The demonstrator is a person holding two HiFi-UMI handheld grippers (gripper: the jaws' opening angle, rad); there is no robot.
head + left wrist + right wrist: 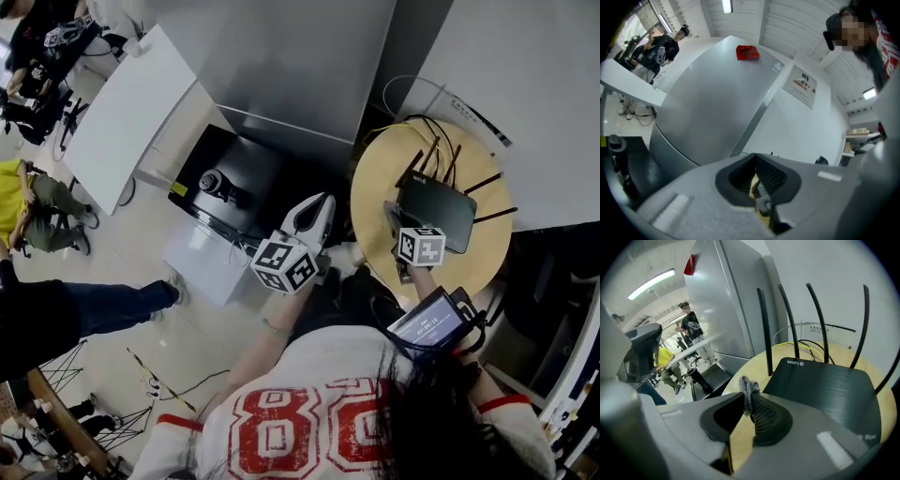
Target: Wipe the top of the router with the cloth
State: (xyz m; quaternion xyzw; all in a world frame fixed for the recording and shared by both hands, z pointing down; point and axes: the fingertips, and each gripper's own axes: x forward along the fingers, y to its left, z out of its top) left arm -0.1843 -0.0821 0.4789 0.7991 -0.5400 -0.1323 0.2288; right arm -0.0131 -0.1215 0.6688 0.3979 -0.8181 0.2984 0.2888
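Observation:
A black router (437, 211) with several upright antennas lies on a round wooden table (375, 178). In the right gripper view the router (825, 390) fills the right side, marked "WIFI 6". My right gripper (750, 414) is shut on a grey knitted cloth (751, 397) that sticks out between its jaws, just left of the router's near corner. Seen from the head, the right gripper (405, 230) is at the router's near left edge. My left gripper (317, 204) is raised off the table to the left, shut and holding nothing; in its own view the left gripper (759, 187) faces a grey panel.
Cables (427, 127) coil behind the router on the table. A black case (230, 183) and a white box (202, 262) sit on the floor at left. A grey partition (291, 66) stands behind, with a white table (127, 112) and people further left.

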